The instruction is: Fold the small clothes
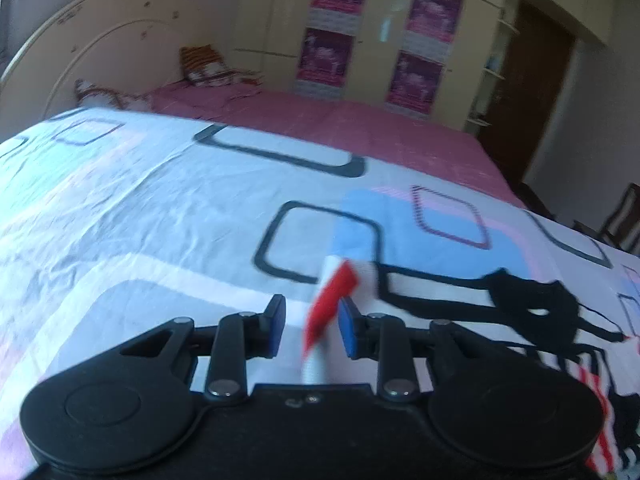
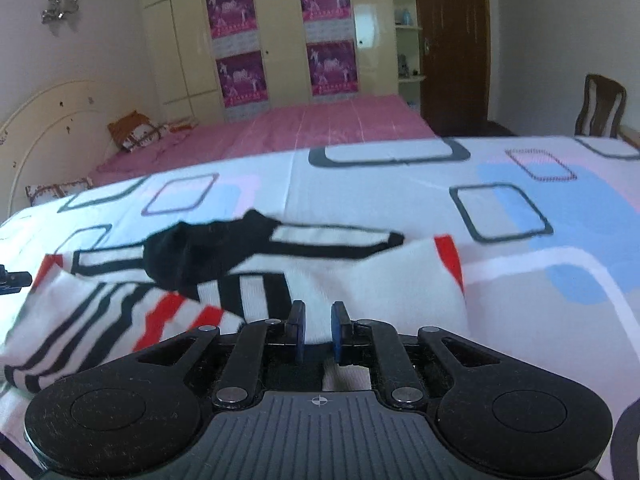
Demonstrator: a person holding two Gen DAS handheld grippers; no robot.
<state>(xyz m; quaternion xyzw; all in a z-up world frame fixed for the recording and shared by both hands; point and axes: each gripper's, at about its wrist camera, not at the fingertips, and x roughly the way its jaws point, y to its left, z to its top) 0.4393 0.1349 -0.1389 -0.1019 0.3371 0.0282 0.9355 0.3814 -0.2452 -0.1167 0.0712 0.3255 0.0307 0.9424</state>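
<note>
Both your grippers point forward and down over the bed [image 2: 380, 184], which fills each view under a white sheet [image 1: 168, 208] printed with blue patches and dark rounded squares; a pink cover [image 2: 340, 124] runs on behind it toward the wardrobe [image 2: 280, 32].

The garment [image 2: 352, 276], white with black and red stripes, lies spread across the sheet near its front edge. Your right gripper [image 2: 318, 332] sits over the cloth's near hem, fingers almost together with only a narrow gap, and the white cloth runs up between the blue pads [image 2: 338, 332]; whether the pads truly press on it cannot be told from this view. Your left gripper [image 1: 312, 328] has its fingers partly spread. A blurred red-and-white corner of the cloth [image 1: 332, 300] hangs in the gap close to the right-hand pad [image 1: 348, 328], clear of the other pad, so it is not pinched.

Only the right view shows the garment's full spread: the black band across the middle, the stripes fanning toward the sheet's left side, and the tip of your left gripper at the frame's left edge. Only the left view shows the loose corner between the left fingers, with the rest of the garment trailing off to the right edge. The headboard [image 1: 80, 40] and pillows [image 1: 204, 64] stand far back in both.
</note>
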